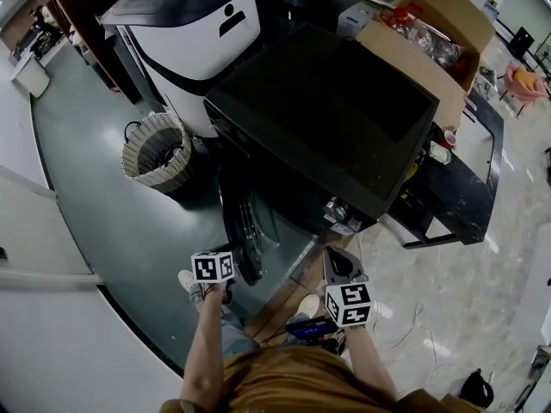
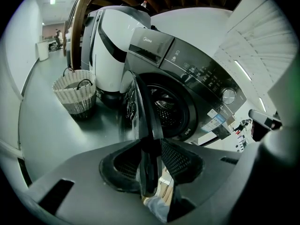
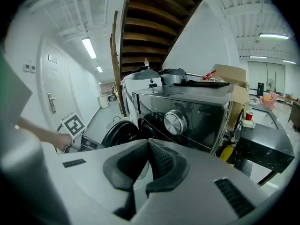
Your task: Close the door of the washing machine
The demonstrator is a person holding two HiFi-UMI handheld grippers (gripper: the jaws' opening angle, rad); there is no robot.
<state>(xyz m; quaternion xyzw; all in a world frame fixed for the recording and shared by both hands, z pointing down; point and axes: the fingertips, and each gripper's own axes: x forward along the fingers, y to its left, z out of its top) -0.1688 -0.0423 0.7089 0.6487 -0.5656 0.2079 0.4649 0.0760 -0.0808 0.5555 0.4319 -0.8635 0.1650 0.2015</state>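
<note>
Nearby, left gripper (image 2: pixel 151 165): jaws apart astride the rim of the door (image 2: pixel 142 108), not clamping it. Right gripper (image 3: pixel 147 146): jaws together, empty. Door stands swung out from the washing machine (image 2: pixel 197 74) front. Beyond, 1 woven basket (image 2: pixel 75 92) on the floor.

The brand Midea is printed on the detergent drawer (image 2: pixel 149 43) of the washing machine (image 2: pixel 197 74), up beyond the left tongs (image 2: pixel 152 162). Stickers (image 2: pixel 216 120) on its front, right of those tongs, are too small to read. The marker cubes (image 1: pixel 349 304) on the tongs bear only black-and-white square codes.
</note>
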